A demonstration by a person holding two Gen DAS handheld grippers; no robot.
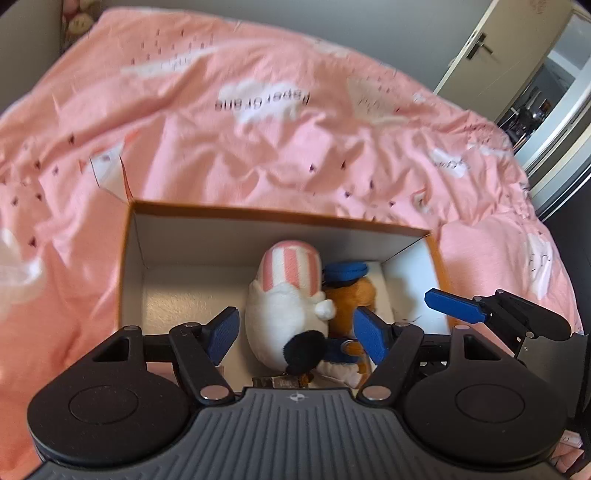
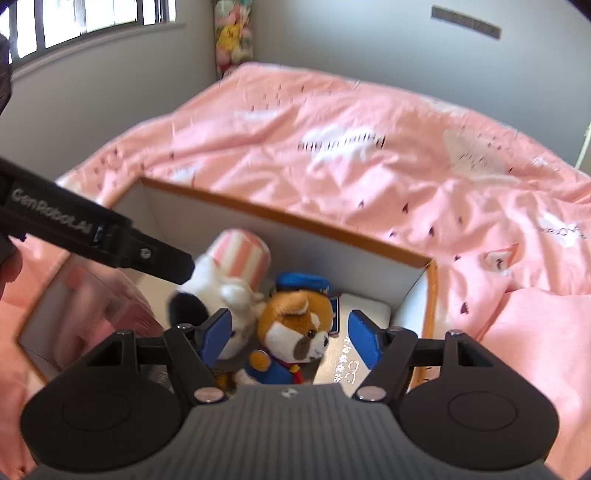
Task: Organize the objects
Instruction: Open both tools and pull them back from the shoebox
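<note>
An open cardboard box (image 1: 258, 214) (image 2: 280, 216) sits on a pink bed. Inside lie a white plush with a pink-striped hat (image 1: 288, 295) (image 2: 236, 266) and, to its right, an orange dog plush in a blue uniform and cap (image 1: 354, 291) (image 2: 295, 328). My left gripper (image 1: 295, 336) is open above the white plush, empty. My right gripper (image 2: 291, 339) is open above the dog plush, empty. The right gripper's blue finger (image 1: 454, 304) shows at the right of the left wrist view. The left gripper's black body (image 2: 92, 232) crosses the right wrist view.
A pink printed duvet (image 1: 277, 122) (image 2: 369, 147) covers the bed all around the box. A door (image 1: 491, 48) stands at the far right. A window (image 2: 74, 22) and hanging plush toys (image 2: 232, 33) are by the far wall.
</note>
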